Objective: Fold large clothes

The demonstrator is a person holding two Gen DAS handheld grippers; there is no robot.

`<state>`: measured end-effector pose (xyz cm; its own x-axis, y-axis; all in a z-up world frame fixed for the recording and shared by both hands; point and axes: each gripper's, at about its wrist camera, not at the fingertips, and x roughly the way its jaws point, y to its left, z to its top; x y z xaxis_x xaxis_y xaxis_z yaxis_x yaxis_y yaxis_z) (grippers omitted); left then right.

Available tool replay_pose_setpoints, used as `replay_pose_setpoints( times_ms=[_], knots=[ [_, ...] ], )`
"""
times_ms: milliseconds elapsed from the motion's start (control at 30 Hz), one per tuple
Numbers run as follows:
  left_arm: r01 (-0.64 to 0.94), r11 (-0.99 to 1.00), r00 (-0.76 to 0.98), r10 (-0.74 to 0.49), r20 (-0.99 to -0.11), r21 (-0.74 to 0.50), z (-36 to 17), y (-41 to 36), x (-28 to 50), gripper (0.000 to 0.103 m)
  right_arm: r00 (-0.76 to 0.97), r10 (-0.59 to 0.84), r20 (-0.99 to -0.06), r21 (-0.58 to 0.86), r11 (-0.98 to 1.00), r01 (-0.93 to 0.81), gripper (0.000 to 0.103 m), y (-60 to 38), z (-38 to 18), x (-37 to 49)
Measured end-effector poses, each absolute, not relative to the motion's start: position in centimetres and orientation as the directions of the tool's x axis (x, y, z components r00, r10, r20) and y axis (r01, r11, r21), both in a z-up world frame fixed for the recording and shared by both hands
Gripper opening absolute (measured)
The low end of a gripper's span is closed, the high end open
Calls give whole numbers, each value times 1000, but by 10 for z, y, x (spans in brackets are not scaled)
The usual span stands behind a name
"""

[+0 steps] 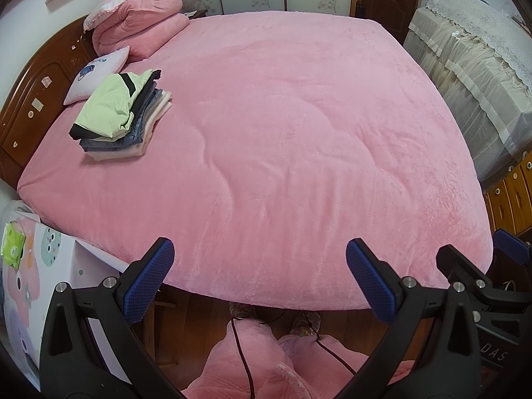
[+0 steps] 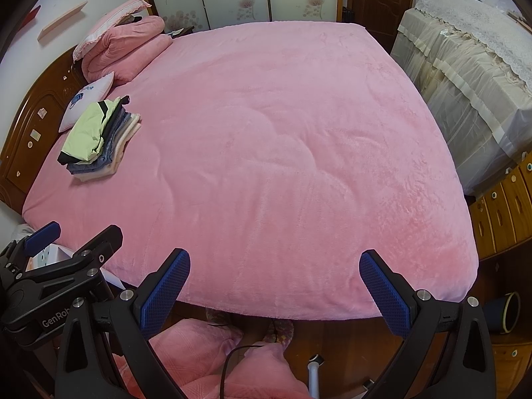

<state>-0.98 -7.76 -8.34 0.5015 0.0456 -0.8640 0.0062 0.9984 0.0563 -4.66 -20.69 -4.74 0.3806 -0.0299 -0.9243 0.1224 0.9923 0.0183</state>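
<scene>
A stack of folded clothes (image 1: 119, 116) (image 2: 99, 136), light green garment on top, jeans and cream cloth beneath, lies at the far left of the pink bed (image 1: 282, 139) (image 2: 272, 153) near the headboard. My left gripper (image 1: 259, 272) hangs open above the bed's near edge, nothing between its blue pads. My right gripper (image 2: 274, 282) is also open and holds nothing, over the same near edge. Each gripper shows at the side of the other's view. No unfolded garment lies on the bed.
A folded pink quilt (image 1: 139, 26) and pillows sit at the head. A wooden headboard (image 1: 36, 99) is left, a lace-covered cabinet (image 1: 472, 60) right, wooden drawers (image 2: 502, 206) beside it. A person's pink-clad legs (image 1: 252, 359) and cables are below. A patterned box (image 1: 36, 272) stands at the left.
</scene>
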Motion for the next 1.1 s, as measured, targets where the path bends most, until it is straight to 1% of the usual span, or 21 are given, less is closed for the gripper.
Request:
replay_pose_setpoints(
  times_ms=[1100],
  knots=[
    [-15,998,505,65,-860,66,-85,-84,-25,102,380,-28,-925,20,992,121,103,-208,-48,-48]
  ],
)
